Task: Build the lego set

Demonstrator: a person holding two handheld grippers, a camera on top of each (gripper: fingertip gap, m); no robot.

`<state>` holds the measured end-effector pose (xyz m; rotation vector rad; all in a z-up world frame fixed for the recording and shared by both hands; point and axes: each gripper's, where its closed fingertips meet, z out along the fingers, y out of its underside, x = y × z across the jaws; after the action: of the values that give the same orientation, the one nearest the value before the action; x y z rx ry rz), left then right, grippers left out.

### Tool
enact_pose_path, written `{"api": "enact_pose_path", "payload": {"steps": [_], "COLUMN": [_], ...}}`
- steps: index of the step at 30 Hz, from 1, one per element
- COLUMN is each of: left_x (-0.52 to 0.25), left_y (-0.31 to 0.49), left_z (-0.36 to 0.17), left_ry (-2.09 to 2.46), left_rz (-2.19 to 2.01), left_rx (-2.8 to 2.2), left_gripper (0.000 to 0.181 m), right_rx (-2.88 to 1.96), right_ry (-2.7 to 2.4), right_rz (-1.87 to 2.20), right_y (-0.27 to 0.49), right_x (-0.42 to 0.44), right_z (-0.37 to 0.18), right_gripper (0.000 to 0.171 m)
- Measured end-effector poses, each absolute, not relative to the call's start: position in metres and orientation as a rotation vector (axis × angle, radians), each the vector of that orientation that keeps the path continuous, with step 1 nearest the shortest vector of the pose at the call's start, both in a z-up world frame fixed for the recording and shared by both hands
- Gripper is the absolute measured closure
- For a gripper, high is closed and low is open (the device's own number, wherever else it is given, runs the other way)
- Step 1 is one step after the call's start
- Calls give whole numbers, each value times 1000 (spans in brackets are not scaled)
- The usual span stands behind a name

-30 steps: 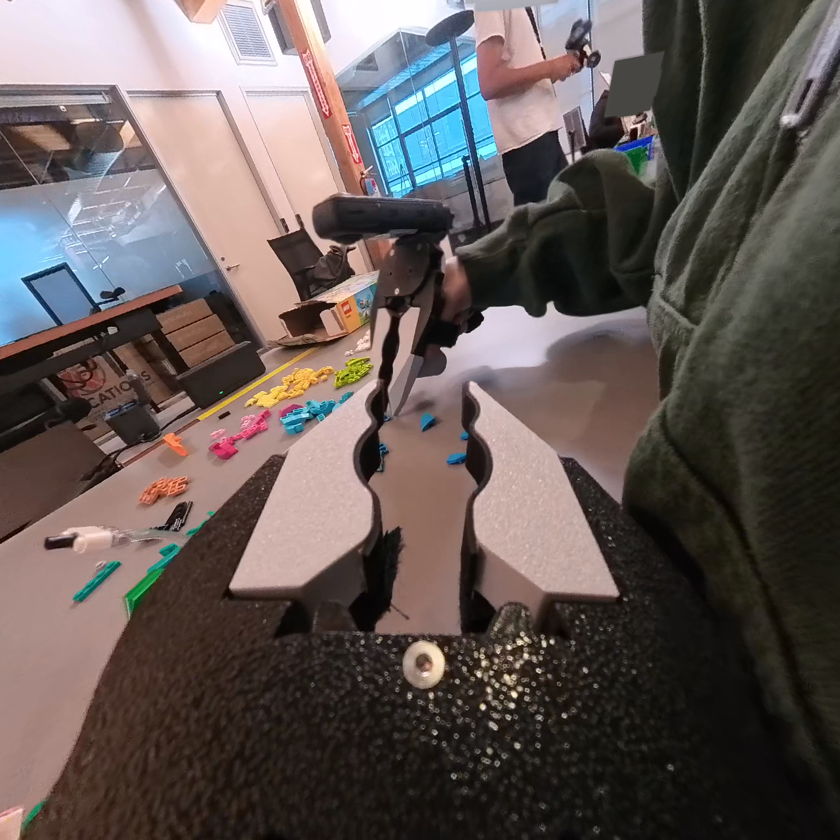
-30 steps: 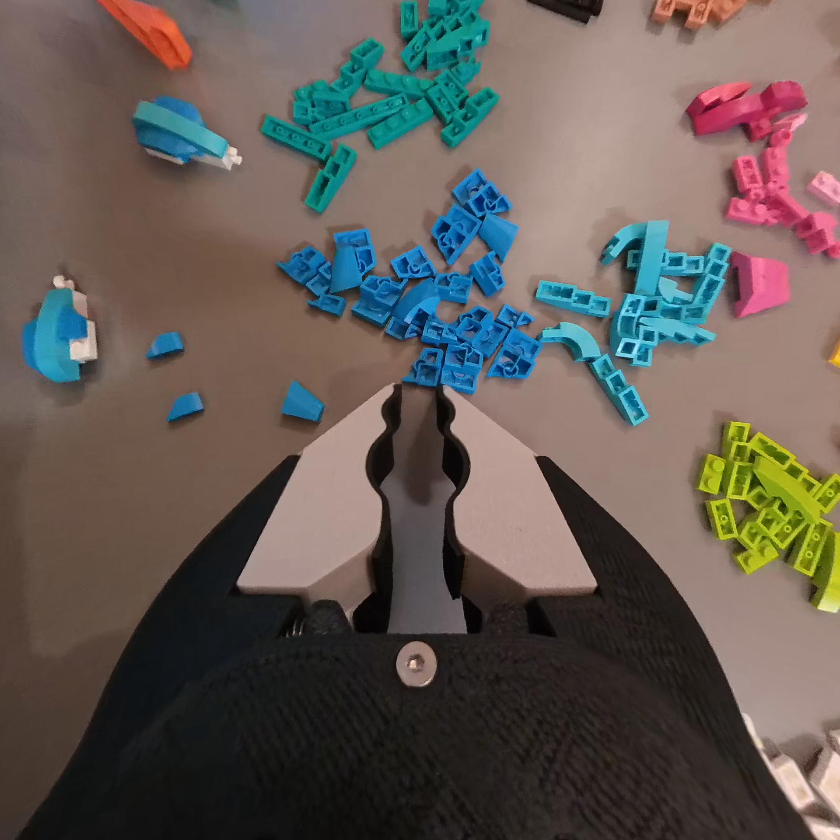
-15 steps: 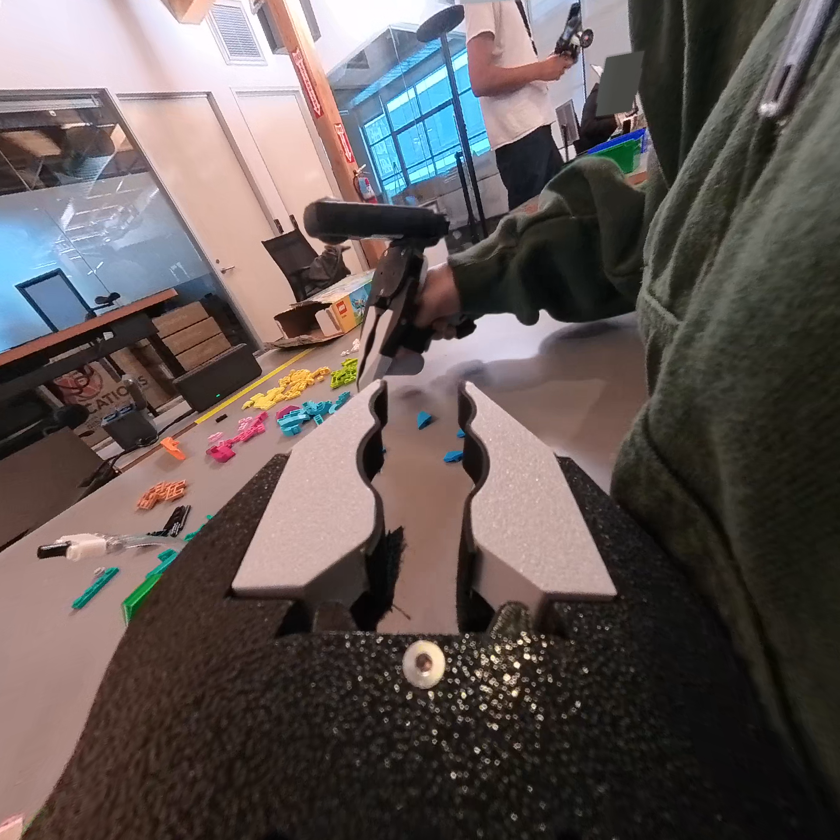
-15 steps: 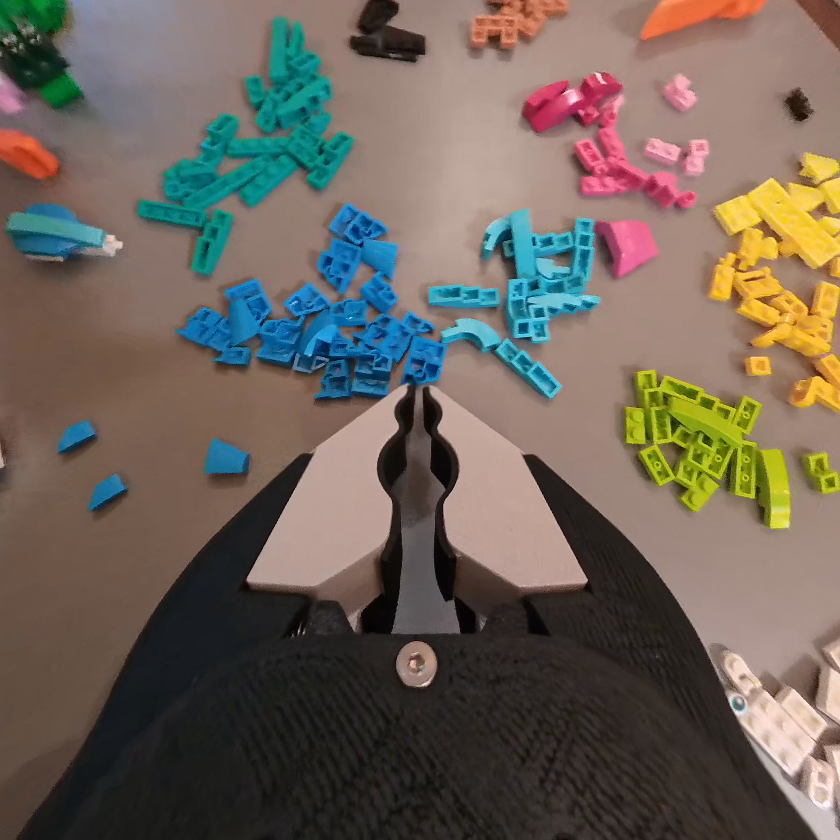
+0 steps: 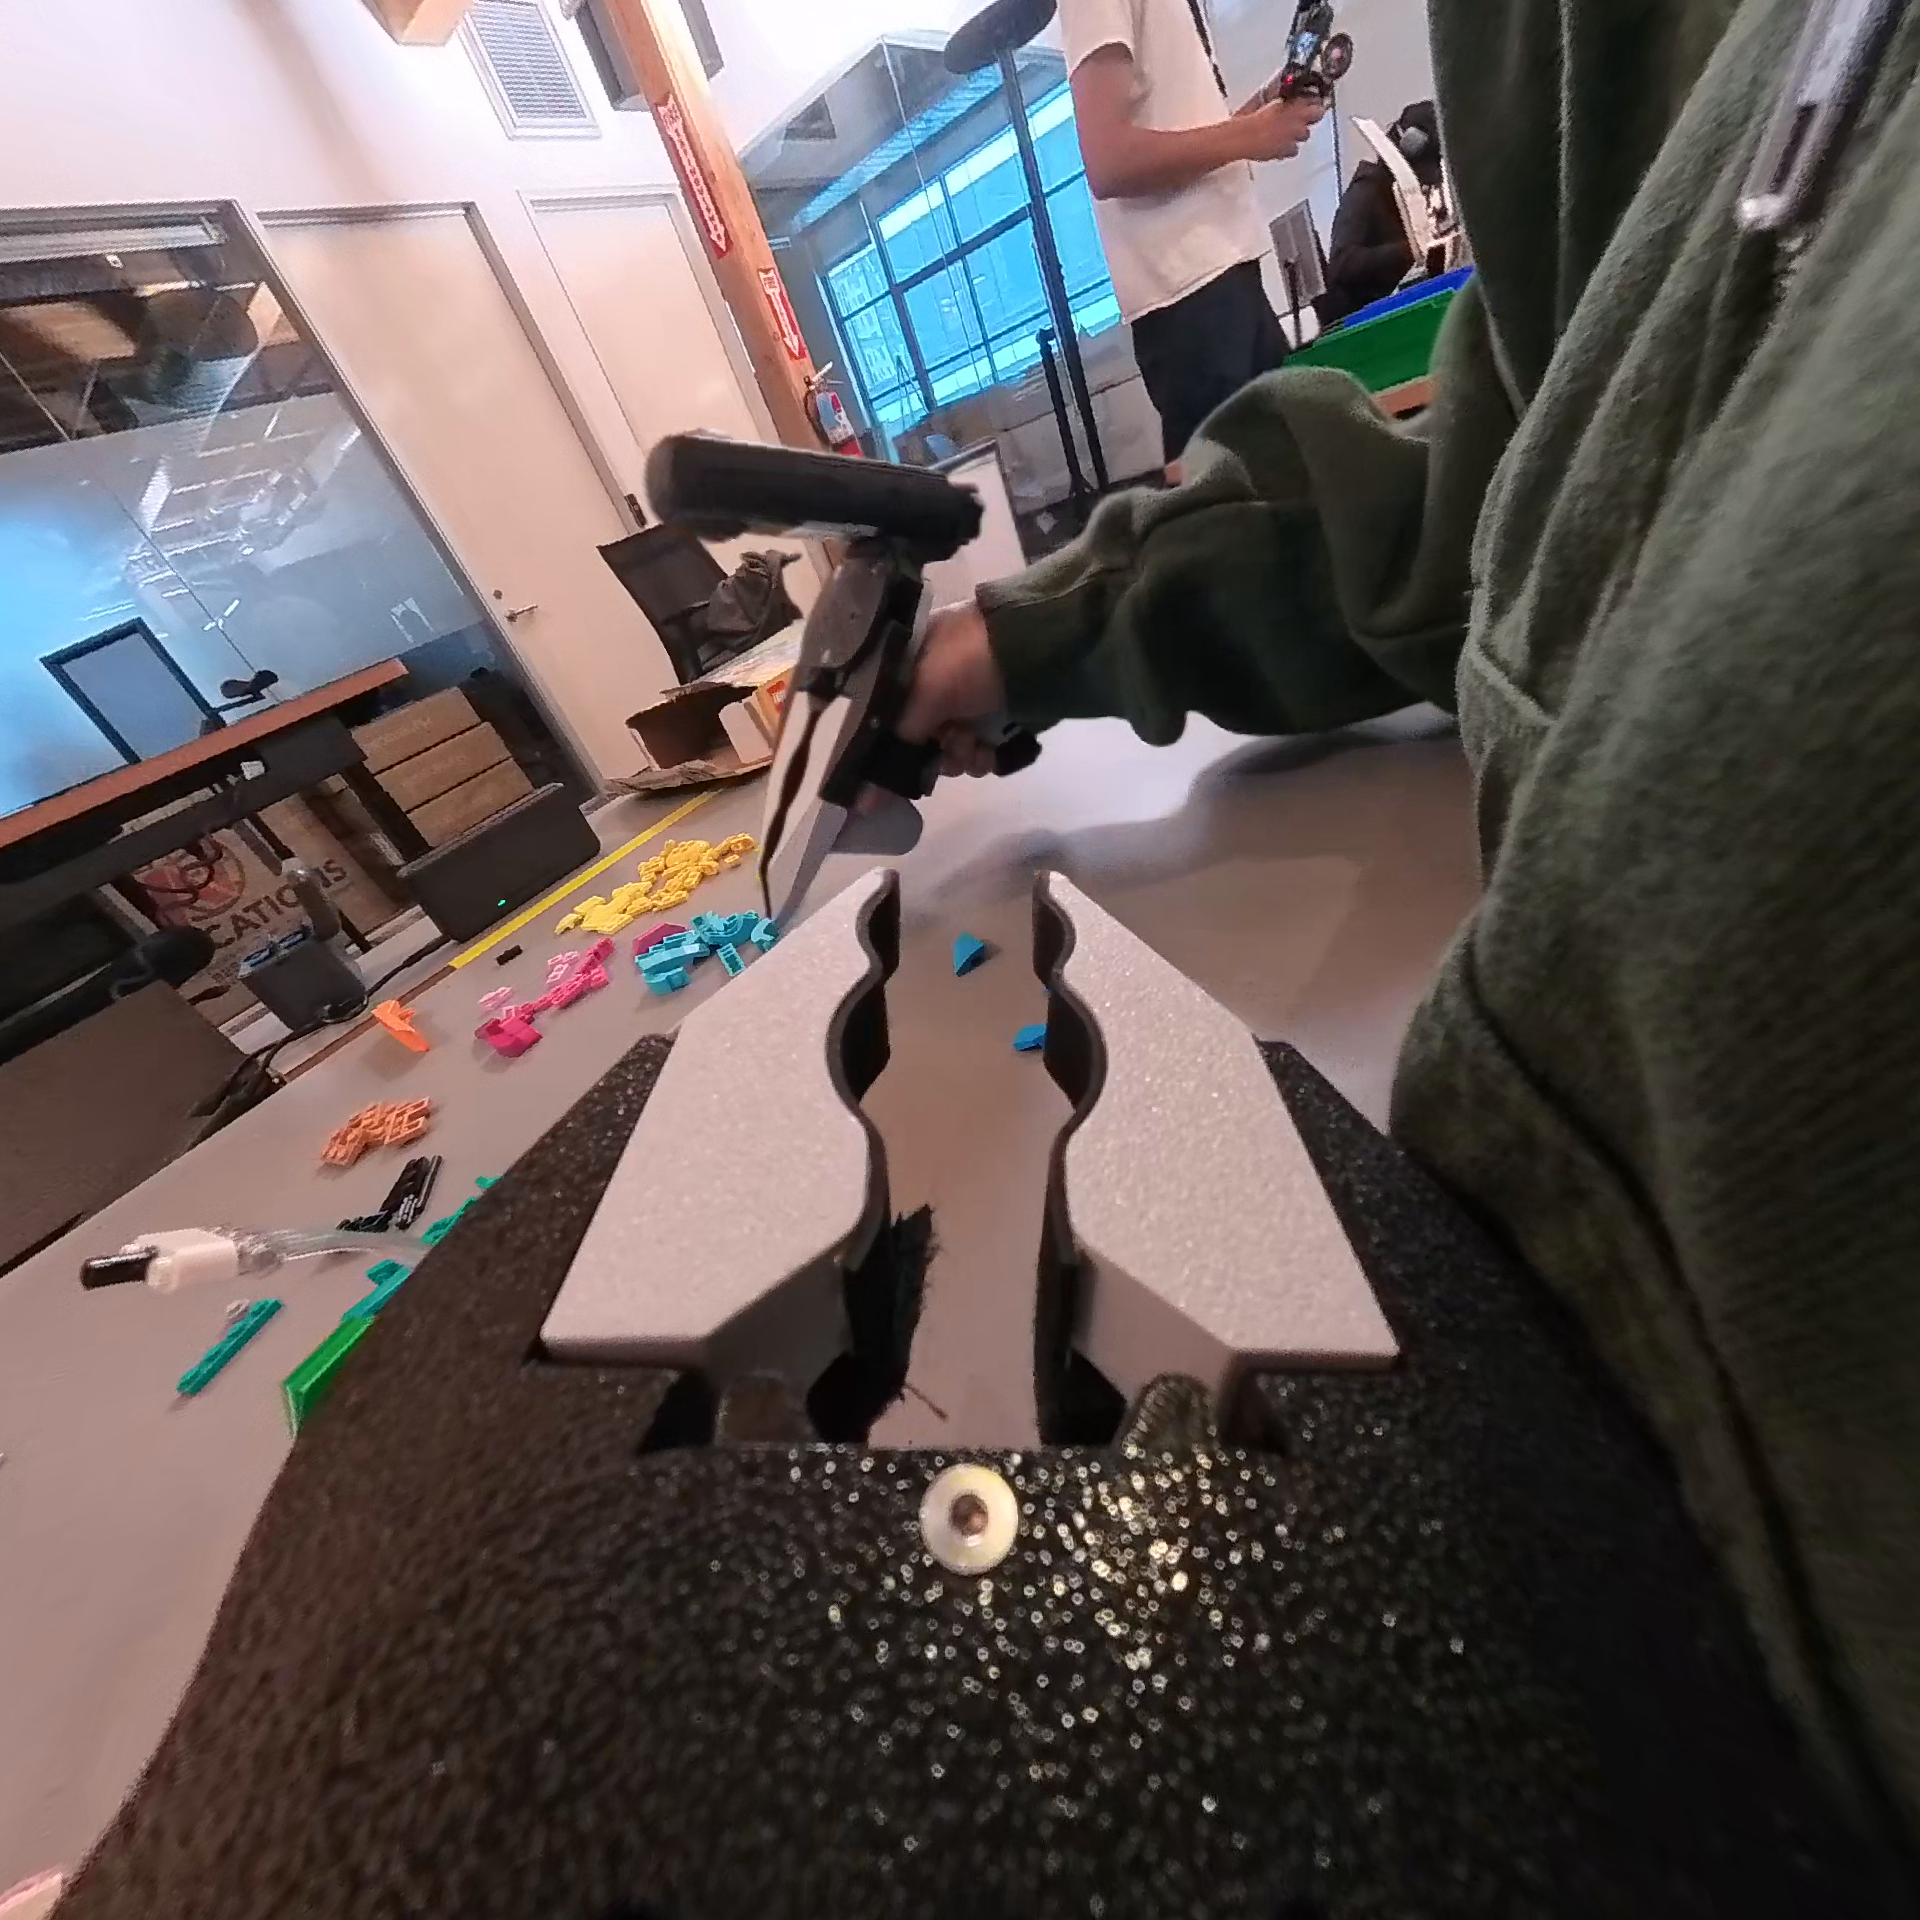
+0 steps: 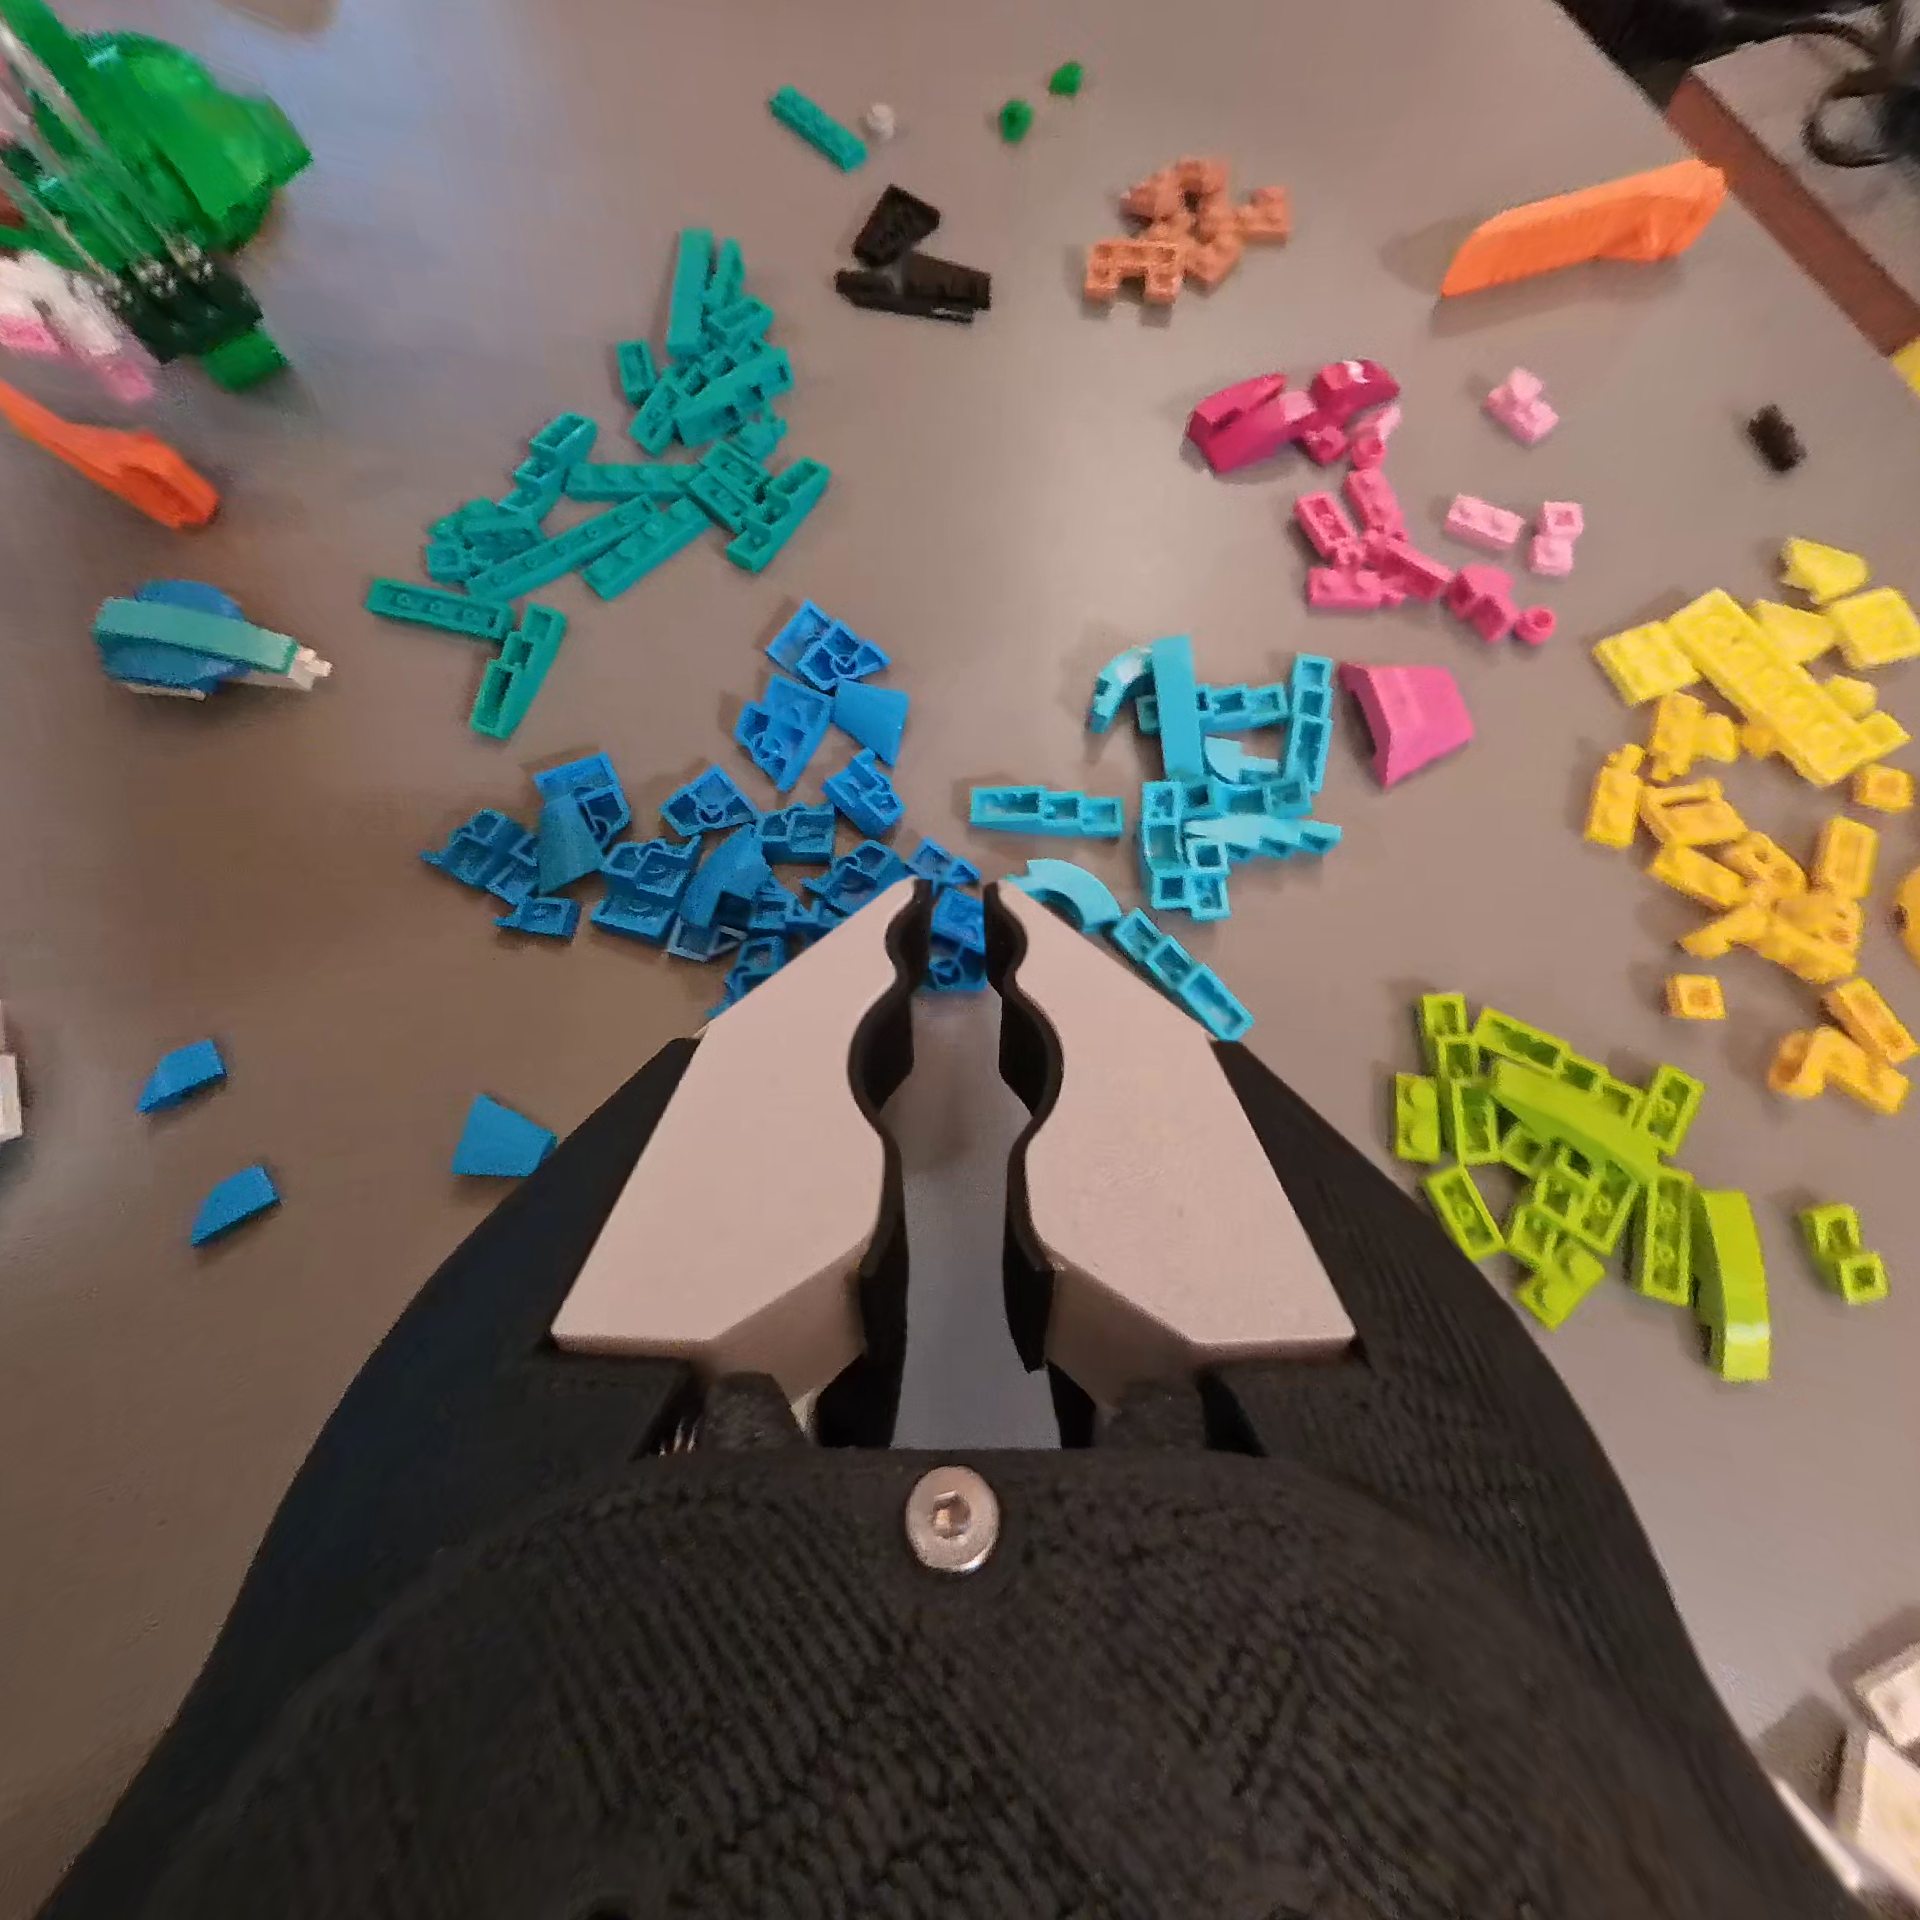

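Observation:
Loose Lego pieces lie sorted by colour on the grey table (image 6: 1039, 499). My right gripper (image 6: 956, 891) points down at the right edge of the blue brick pile (image 6: 727, 831), next to the light-blue pile (image 6: 1216, 790). Its jaws stand a narrow gap apart, and a blue brick (image 6: 956, 940) shows between the tips; I cannot tell if they touch it. In the left wrist view the right gripper (image 5: 774, 904) reaches down to the piles. My left gripper (image 5: 966, 894) is open and empty, low over the table near two loose blue pieces (image 5: 968, 951).
Teal (image 6: 665, 468), pink (image 6: 1382, 540), yellow (image 6: 1766, 748) and lime (image 6: 1558, 1143) piles surround the blue ones. A green build (image 6: 156, 187) and a small blue-and-white assembly (image 6: 177, 639) sit at the left. The table edge (image 6: 1787, 239) runs at the far right. A person (image 5: 1174, 208) stands behind. There is about 20 cm between the tips of the two grippers.
My right gripper has moved along the blue pile to its right edge and come lower. Its jaws narrowed, then opened slightly. The left gripper has stayed open and nearly still.

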<state>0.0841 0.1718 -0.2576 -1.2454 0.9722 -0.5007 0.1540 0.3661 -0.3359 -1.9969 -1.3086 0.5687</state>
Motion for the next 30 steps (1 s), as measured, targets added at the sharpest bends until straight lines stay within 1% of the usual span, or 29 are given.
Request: {"api": "enact_pose_path", "payload": {"steps": [6,9,14,17,30], "left_x": [85,85,86,86,86], "left_y": [171,171,171,170,170], "left_z": [-259,-258,-259,-259,-260], "left_ry": [984,983,986,990,996], "left_rz": [-492,-493,-491,-484,-466], "left_rx": [-1242,-1243,-1243,-1241,-1241], "left_gripper": [161,162,162,162,164], "right_rx": [-2010,-2058,-1904,-1894,-2062], "right_ry": [-1445,-1557,-1764,-1831,-1760], "right_rz": [492,506,383,315,473], "right_y": [366,353,359,371,377], "right_x": [146,150,147,140,123], "right_z": [-349,-352,-339,-341,-352], "right_gripper": [164,166,164,164,161]}}
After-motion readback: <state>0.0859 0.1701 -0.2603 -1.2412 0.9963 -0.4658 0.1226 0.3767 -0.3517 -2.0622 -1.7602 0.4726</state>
